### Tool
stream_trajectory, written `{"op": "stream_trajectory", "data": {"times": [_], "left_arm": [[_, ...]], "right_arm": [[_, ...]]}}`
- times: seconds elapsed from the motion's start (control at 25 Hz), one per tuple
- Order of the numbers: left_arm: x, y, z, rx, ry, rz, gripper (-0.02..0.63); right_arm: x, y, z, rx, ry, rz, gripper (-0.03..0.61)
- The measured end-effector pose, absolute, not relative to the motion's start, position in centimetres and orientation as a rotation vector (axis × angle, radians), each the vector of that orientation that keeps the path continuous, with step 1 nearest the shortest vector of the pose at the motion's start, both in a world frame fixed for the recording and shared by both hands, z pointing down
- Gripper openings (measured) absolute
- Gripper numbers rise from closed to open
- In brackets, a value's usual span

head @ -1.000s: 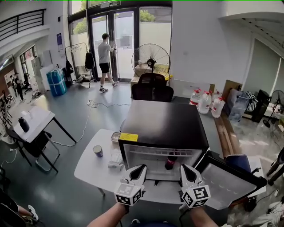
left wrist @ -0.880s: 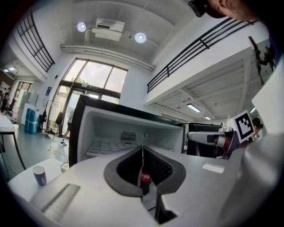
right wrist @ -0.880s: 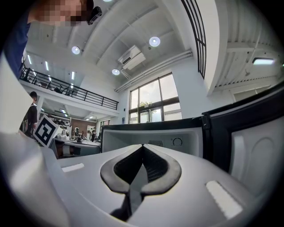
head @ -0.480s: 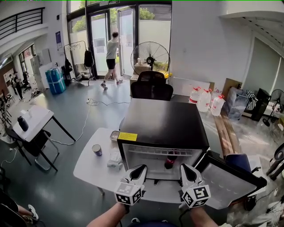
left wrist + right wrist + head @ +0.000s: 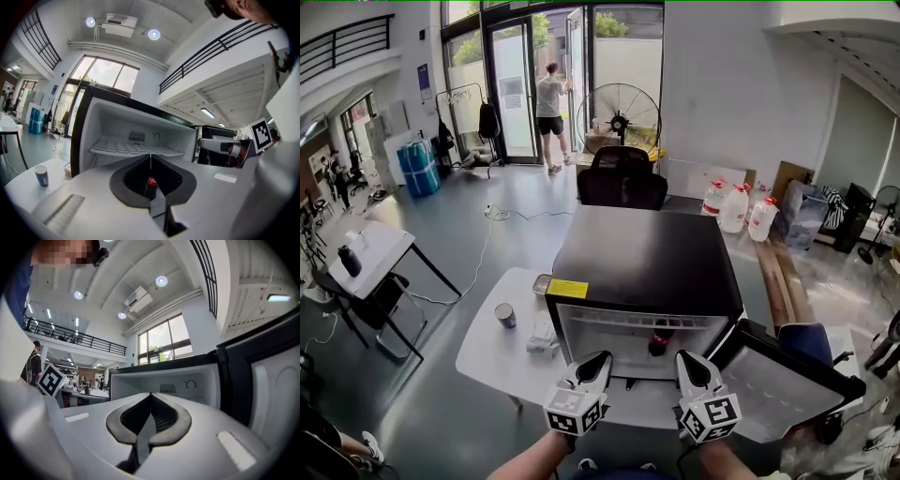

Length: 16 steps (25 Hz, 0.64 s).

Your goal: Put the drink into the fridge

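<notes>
Your drink, a dark bottle with a red cap (image 5: 658, 343), already stands upright inside the open black-topped mini fridge (image 5: 647, 267) on the white desk (image 5: 487, 352). Your left tongs (image 5: 600, 359) and right tongs (image 5: 683, 359) are both closed on nothing, just before the opening. Expect a light, stiff, smooth-sided bottle, probably plastic. If you reposition it, grip the body below the cap, because it could tip.
</notes>
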<state>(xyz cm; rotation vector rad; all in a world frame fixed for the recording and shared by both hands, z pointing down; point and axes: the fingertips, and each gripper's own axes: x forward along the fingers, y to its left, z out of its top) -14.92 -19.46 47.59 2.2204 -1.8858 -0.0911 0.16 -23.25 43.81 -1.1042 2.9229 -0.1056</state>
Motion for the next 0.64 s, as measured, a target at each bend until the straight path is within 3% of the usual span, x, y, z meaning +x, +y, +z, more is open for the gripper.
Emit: {"op": "stream_trajectory", "data": {"times": [0.64], "left_arm": [[-12.5, -20.2, 50.1, 2.181, -1.832, -0.059, 0.009]], "right_arm": [[0.5, -22.7, 45.7, -1.052, 2.953, -0.17, 0.006]]}}
